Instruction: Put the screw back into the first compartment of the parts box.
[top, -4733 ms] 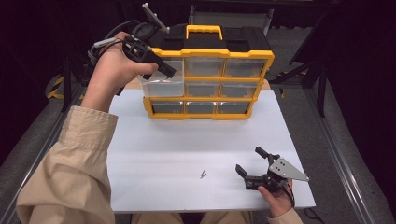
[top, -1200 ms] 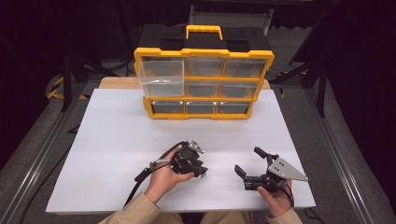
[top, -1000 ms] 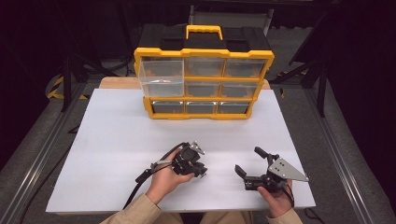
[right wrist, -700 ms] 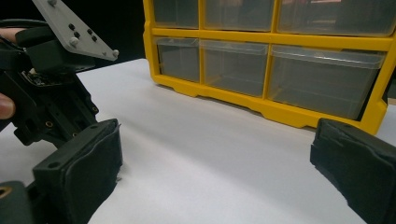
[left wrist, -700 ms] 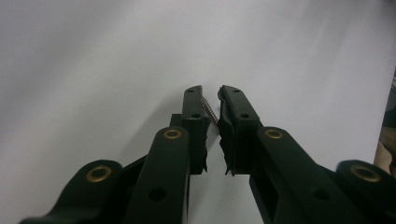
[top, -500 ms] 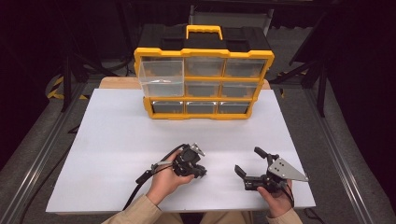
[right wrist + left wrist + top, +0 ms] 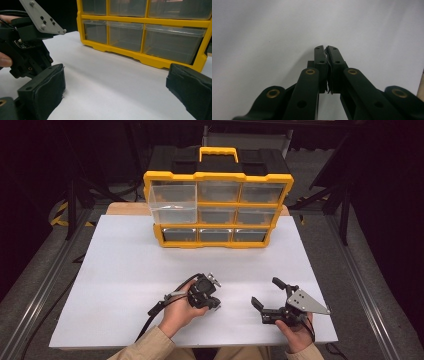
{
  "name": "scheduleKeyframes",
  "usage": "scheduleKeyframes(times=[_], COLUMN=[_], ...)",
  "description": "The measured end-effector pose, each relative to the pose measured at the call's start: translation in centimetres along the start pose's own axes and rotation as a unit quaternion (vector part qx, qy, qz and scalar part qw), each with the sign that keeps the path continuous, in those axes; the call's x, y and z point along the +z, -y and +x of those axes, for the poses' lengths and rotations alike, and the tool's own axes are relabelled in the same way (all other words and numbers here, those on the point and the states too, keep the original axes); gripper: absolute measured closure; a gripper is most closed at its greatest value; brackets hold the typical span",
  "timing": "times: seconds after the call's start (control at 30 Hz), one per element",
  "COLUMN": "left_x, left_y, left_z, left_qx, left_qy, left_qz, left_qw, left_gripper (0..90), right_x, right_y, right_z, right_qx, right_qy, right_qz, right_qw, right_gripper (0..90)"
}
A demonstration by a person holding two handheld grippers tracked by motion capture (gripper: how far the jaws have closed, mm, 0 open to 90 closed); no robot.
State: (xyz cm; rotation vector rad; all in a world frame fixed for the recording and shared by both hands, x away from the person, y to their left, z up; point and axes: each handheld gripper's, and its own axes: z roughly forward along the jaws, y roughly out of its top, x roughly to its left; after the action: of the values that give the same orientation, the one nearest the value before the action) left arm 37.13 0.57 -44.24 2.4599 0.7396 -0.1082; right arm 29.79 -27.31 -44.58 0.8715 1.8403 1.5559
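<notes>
Organizer (image 7: 218, 202), yellow frame with clear drawers, stands at the far edge of the white counter (image 7: 115, 270); black top, yellow handle. Its upper-left drawer (image 7: 173, 204) is pulled out toward the person, the other drawers flush.

Left tool (image 7: 214, 292) sits near the front of the counter, well apart from the organizer, gripped in the left hand (image 7: 182, 312); cable trails off to the left. In the left gripper view its jaws are pressed together with only a sliver between the pads, nothing visibly clamped, pointing down at bare counter.

Right tool (image 7: 266, 296) is just right of the left one, also well short of the organizer, jaws spread wide and empty. The right gripper view looks across the counter at the organizer's lower drawers (image 7: 140, 37).
</notes>
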Motion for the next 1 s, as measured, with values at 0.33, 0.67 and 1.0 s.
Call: scheduleKeyframes(times=[0.33, 0.67, 1.0], left_x=[-2.7, -10.2, -17.6], left_y=[-0.5, -2.8, -5.6], left_z=[1.4, 1.9, 1.6], left_qx=[-0.021, -0.010, 0.000], left_qy=[0.033, 0.038, 0.018], left_qz=[0.002, 0.000, -0.007], left_qw=[0.9992, 0.9992, 0.9998], left_gripper=[87.9, 87.9, 87.9], right_x=[0.0, -0.1, -0.1], right_y=[0.1, 0.0, 0.0], right_z=[-0.2, -0.2, -0.3], right_qx=[0.002, 0.003, 0.005], right_qy=[0.000, 0.001, 0.003], right_qz=[-0.002, -0.003, -0.006], right_qw=[1.0000, 1.0000, 1.0000], right_gripper=[2.7, 2.6, 2.5])
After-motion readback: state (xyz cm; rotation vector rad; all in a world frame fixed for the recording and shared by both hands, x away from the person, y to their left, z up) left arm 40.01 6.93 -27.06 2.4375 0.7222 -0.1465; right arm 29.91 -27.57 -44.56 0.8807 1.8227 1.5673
